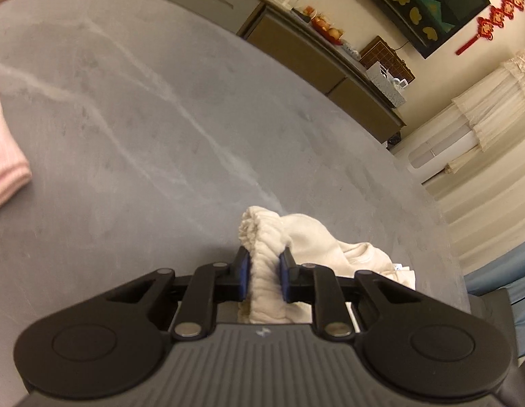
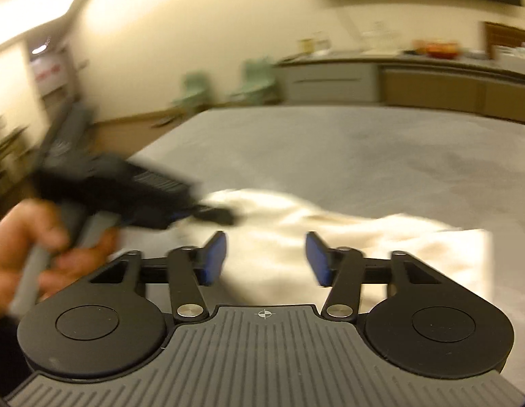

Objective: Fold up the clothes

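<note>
A cream-white garment (image 1: pixel 316 237) lies bunched on the grey marbled table (image 1: pixel 160 118). My left gripper (image 1: pixel 265 264) is shut on its gathered elastic edge, which stands up between the blue pads. In the right wrist view the same garment (image 2: pixel 330 224) spreads across the table (image 2: pixel 330 142), blurred. My right gripper (image 2: pixel 265 257) hovers just above the cloth with its blue pads apart and not pressing on anything. The left gripper (image 2: pixel 214 215), held by a hand (image 2: pixel 28 247), reaches in from the left and bites the garment's left end.
A folded pink cloth (image 1: pixel 4 166) lies at the table's left edge. Behind the table runs a long low cabinet (image 1: pixel 296 44) with dishes and boxes on top. White curtains (image 1: pixel 493 108) hang at the right. Two pale green chairs (image 2: pixel 225 84) stand by the far wall.
</note>
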`<act>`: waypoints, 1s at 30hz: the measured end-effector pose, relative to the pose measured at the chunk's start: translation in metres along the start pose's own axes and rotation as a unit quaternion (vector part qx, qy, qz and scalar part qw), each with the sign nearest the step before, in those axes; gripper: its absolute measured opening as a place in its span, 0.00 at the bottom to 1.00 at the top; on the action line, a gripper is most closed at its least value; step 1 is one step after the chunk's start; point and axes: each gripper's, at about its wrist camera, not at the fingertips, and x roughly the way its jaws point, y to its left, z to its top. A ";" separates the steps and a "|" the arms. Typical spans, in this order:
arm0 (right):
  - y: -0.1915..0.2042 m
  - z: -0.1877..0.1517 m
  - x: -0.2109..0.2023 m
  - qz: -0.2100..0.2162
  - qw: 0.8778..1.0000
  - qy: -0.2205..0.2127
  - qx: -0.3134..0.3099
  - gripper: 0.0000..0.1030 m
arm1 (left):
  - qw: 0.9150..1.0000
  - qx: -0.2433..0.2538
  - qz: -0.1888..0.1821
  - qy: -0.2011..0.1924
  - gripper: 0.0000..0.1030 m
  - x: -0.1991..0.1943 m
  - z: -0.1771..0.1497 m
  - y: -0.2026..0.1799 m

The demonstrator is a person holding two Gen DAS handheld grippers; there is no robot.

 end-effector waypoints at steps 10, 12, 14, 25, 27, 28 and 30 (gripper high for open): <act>-0.054 0.012 0.048 0.000 0.994 0.097 0.049 0.13 | 0.996 0.048 0.071 -0.036 0.17 -0.015 -0.005 -0.064; -0.083 0.017 0.026 0.023 0.987 0.098 0.123 0.30 | 0.995 0.071 0.048 -0.042 0.17 -0.012 -0.009 -0.093; -0.121 0.013 0.005 0.058 0.969 0.082 0.226 0.48 | 0.995 0.096 0.006 -0.037 0.17 -0.005 -0.015 -0.124; -0.205 -0.045 -0.016 0.115 0.870 0.044 0.478 0.66 | 0.990 0.065 -0.128 -0.020 0.41 0.013 -0.020 -0.134; -0.196 -0.038 -0.017 0.113 0.878 0.034 0.465 0.71 | 0.992 0.054 -0.116 -0.015 0.41 0.018 -0.018 -0.130; -0.190 -0.034 -0.017 0.111 0.884 0.030 0.454 0.76 | 0.993 0.053 -0.109 -0.011 0.41 0.021 -0.018 -0.130; -0.179 -0.028 -0.017 0.098 0.900 0.026 0.423 0.81 | 0.994 0.054 -0.098 0.003 0.41 0.028 -0.016 -0.132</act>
